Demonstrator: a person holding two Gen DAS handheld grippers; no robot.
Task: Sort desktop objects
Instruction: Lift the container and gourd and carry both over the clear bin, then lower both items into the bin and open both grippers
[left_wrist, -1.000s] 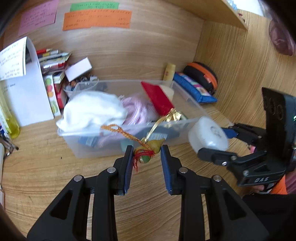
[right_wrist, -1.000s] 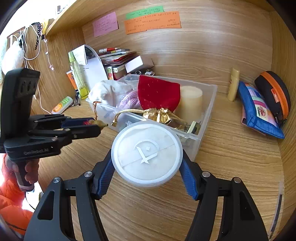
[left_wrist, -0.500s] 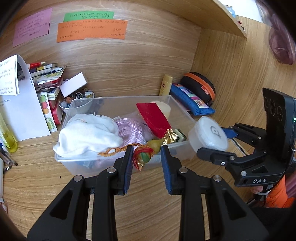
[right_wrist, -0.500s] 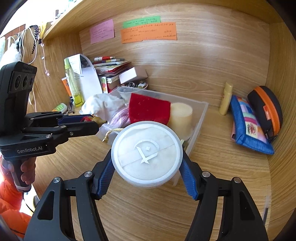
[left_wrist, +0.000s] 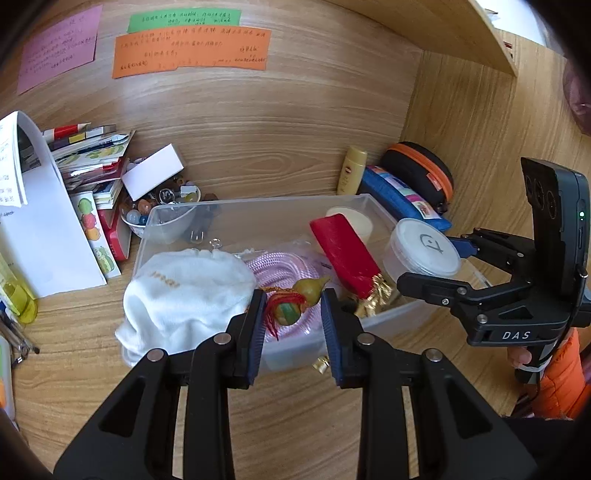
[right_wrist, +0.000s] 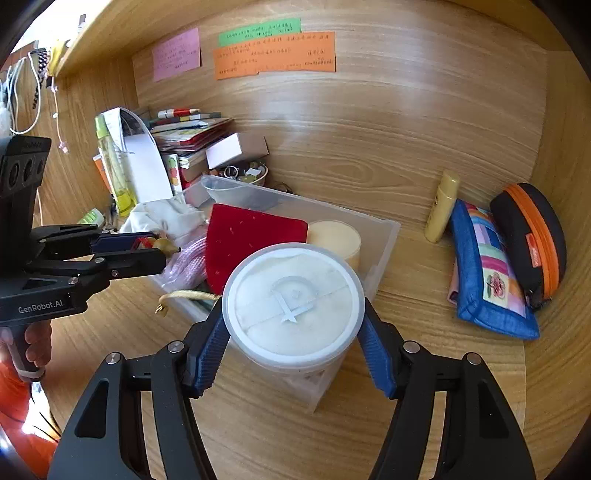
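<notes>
Far left on the tabletop (left_wrist: 110, 369): papers and a stack of books (left_wrist: 92, 155). Centre: clear plastic bin (left_wrist: 391, 317) holding a white cloth (left_wrist: 184, 291), pink cord (left_wrist: 284, 264) and red pouch (left_wrist: 343, 251). Left claw (left_wrist: 291, 314) clenched on a small gourd charm (left_wrist: 308, 290) with red tassel, above the bin. Right claw (right_wrist: 291, 332) grasping a round white-lidded jar (right_wrist: 293, 301), over the bin's near corner. Far right: yellow tube (right_wrist: 441, 206), blue pouch (right_wrist: 487, 277), black-and-orange case (right_wrist: 528, 236) against the wall.

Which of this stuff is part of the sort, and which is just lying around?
In play:
- small gourd charm with red tassel, between left gripper fingers
- round white-lidded jar, in right gripper
- clear plastic bin

Lying about:
- yellow tube
- blue patchwork pouch
- black-and-orange case
</notes>
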